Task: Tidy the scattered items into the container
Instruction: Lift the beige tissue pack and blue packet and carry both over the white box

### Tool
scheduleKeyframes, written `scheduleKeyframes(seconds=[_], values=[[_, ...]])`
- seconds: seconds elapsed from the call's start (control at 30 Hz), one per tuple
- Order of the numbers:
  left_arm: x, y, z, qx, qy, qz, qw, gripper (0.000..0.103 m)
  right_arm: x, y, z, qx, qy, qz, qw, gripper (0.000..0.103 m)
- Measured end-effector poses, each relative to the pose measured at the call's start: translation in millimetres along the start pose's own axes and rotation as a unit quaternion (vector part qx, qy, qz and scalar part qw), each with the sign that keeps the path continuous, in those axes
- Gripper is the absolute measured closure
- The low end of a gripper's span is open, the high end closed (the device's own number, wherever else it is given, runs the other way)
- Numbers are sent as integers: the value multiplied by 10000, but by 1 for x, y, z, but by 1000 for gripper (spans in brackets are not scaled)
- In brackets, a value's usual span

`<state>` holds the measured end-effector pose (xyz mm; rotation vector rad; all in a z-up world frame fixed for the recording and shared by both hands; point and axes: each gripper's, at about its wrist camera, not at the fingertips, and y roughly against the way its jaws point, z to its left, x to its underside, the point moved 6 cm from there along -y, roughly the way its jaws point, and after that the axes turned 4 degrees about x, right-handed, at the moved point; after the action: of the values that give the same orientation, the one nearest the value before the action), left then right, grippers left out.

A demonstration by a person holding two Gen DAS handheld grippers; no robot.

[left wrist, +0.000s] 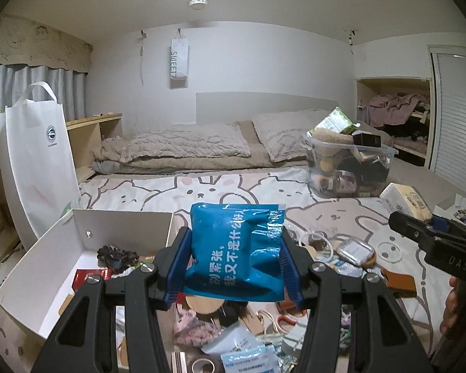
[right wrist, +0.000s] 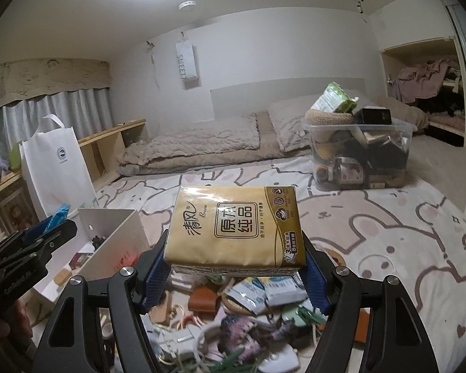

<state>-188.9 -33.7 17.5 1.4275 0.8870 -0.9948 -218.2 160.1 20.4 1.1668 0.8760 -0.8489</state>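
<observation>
The blue foil pouch, soft, light and probably slippery, is buckling between the left gripper fingers clenching its sides, while the gold tissue pack, squashy yet steadier, is sitting pinched in the right gripper, both above the cluttered bed near the white box.

My left gripper, black-armed with blue ribbed pads, was clamped on a crinkled blue foil packet and tilted slightly downward. My right gripper, of the same build, was pinching a gold plastic-wrapped tissue pack, held up alongside it.
</observation>
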Motion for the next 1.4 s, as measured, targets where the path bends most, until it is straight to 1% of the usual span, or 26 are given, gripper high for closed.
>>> scheduleKeyframes(seconds=[0.37, 0.57, 0.63, 0.83, 1.0, 1.4], values=[[-38, -11, 12, -6, 18, -264, 9996, 50, -35, -13, 29, -195, 69, -299, 9993, 28], [-46, -15, 19, -102, -75, -332, 9994, 50, -47, -18, 46, -310, 137, -428, 9985, 28], [-47, -16, 22, -129, -79, -355, 9993, 50, -46, -22, 51, -348, 144, -428, 9984, 28], [-43, -18, 40, -164, 130, -383, 9990, 50, -40, -34, 63, -458, 148, -323, 9983, 28], [-35, -19, 51, -214, 214, -341, 9990, 50, -36, -41, 74, -535, 148, -265, 9981, 28], [-21, -14, 94, -460, 615, -255, 9967, 50, -28, -56, 111, -801, 221, -114, 9965, 28]])
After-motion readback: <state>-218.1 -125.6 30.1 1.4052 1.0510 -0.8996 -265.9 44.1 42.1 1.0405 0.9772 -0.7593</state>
